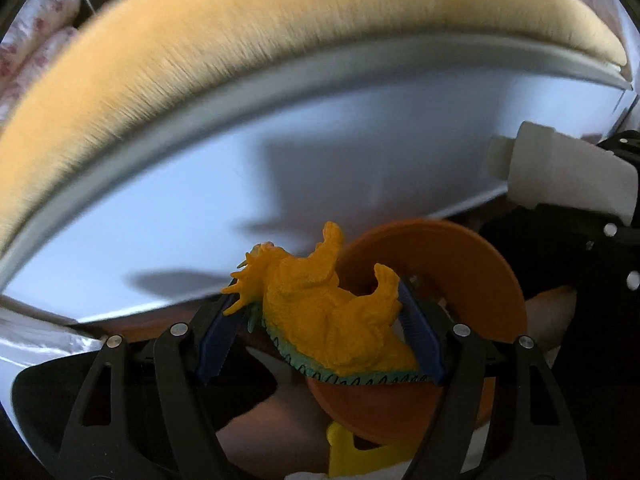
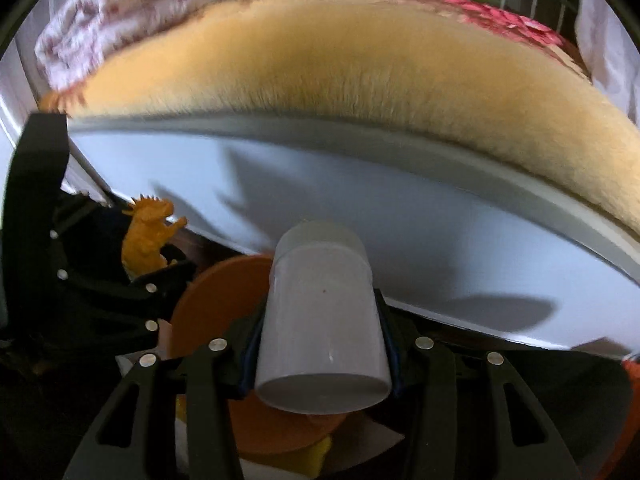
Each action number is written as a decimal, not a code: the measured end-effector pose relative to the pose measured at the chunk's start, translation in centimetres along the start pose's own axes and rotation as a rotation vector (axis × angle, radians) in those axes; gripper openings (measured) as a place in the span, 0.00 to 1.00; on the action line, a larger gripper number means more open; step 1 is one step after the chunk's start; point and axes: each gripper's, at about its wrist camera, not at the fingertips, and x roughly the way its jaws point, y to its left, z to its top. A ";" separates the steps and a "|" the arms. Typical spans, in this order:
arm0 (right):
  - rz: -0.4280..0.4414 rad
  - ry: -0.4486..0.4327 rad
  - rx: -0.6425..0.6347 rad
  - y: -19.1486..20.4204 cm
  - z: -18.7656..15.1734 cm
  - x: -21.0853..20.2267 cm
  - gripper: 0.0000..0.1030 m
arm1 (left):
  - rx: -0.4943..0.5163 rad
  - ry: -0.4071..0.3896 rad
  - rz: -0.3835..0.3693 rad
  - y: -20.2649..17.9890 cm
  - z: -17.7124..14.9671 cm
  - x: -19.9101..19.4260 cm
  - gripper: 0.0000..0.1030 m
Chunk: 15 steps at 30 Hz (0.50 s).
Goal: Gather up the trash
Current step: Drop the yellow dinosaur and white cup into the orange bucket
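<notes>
Left gripper (image 1: 320, 320) clamps the dinosaur (image 1: 320, 312), right gripper (image 2: 320, 332) the jar (image 2: 320, 320). Both hang over the bin (image 1: 460, 280). Best let go only once squarely above its mouth.

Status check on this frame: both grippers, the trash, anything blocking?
Left gripper clamped on yellow toy dinosaur. Right gripper clamped on white jar. Both over orange disc and clutter below. Nothing blocking.
</notes>
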 end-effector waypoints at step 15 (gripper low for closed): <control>0.113 0.326 0.019 -0.1 -2.4 9.1 0.45 | 0.090 0.244 -0.071 -1.1 -1.3 7.7 0.70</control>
